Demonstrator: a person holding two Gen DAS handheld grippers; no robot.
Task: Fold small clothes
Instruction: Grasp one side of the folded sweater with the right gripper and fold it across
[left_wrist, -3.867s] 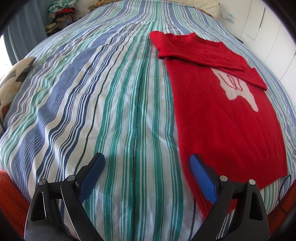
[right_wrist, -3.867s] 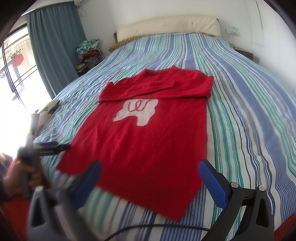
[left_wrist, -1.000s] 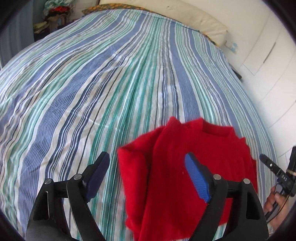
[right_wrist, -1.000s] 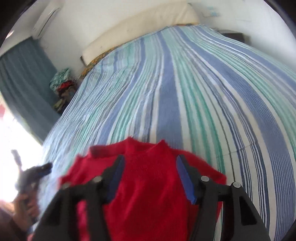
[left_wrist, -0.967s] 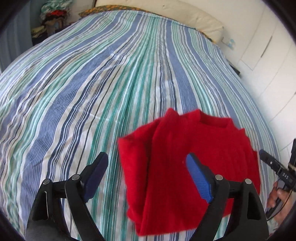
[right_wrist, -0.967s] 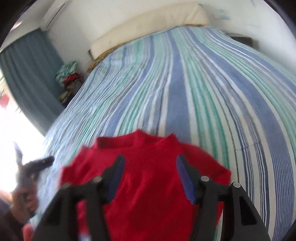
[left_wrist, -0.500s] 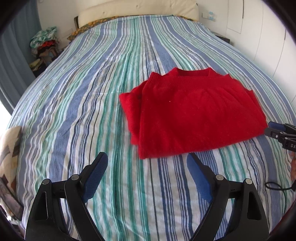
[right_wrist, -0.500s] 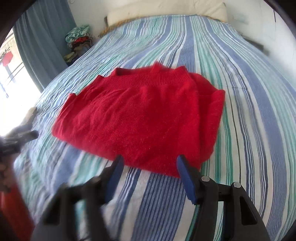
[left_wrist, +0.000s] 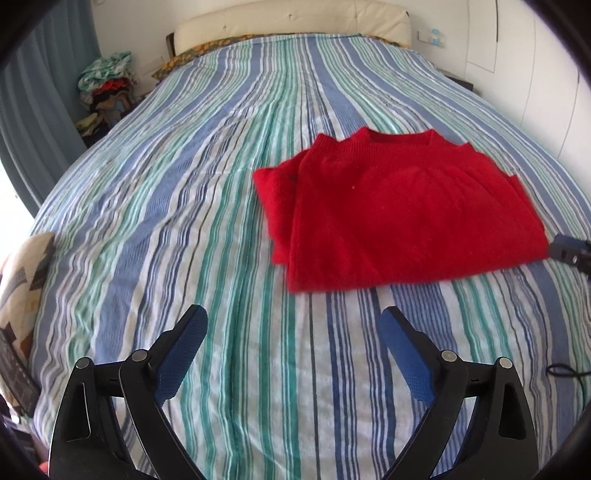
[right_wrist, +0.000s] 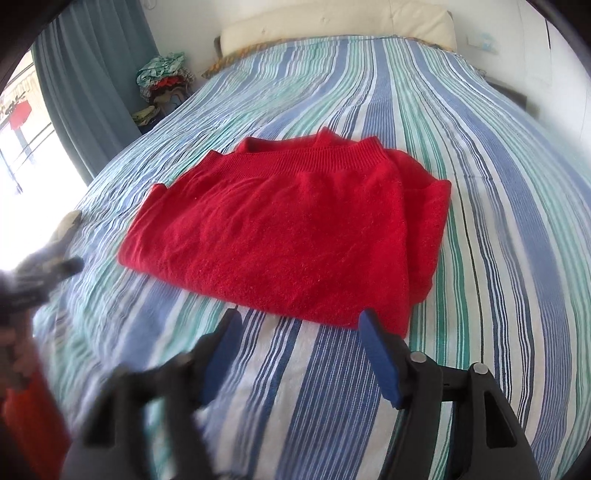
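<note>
The left gripper (left_wrist: 293, 334) stands wide open over bare striped cover, nothing between its blue pads; its jaws have just been opening further. The right gripper (right_wrist: 299, 345) is also open and empty, a good deal narrower, with its jaws likewise just opening; its right pad sits just short of the near edge of the red sweater (right_wrist: 291, 225), not touching it.

The sweater lies folded in half on the bed (left_wrist: 207, 192), roughly midway up it and toward the right side, neckband pointing at the headboard (left_wrist: 291, 22). The top layer does not sit square: a strip of the lower layer sticks out along each side edge.

From here, the risk seems to be that uneven stack. A further fold that catches only the top layer would likely drag it off the one beneath and open the fold up; soft knit also slips under narrow pads, so a shallow pinch at the edge could let go partway.

The right gripper's left finger is smeared by motion blur. The other gripper appears only as a dark sliver at each view's edge. Whatever lies inside the fold is hidden, and the bed's near edge is cut off.
</note>
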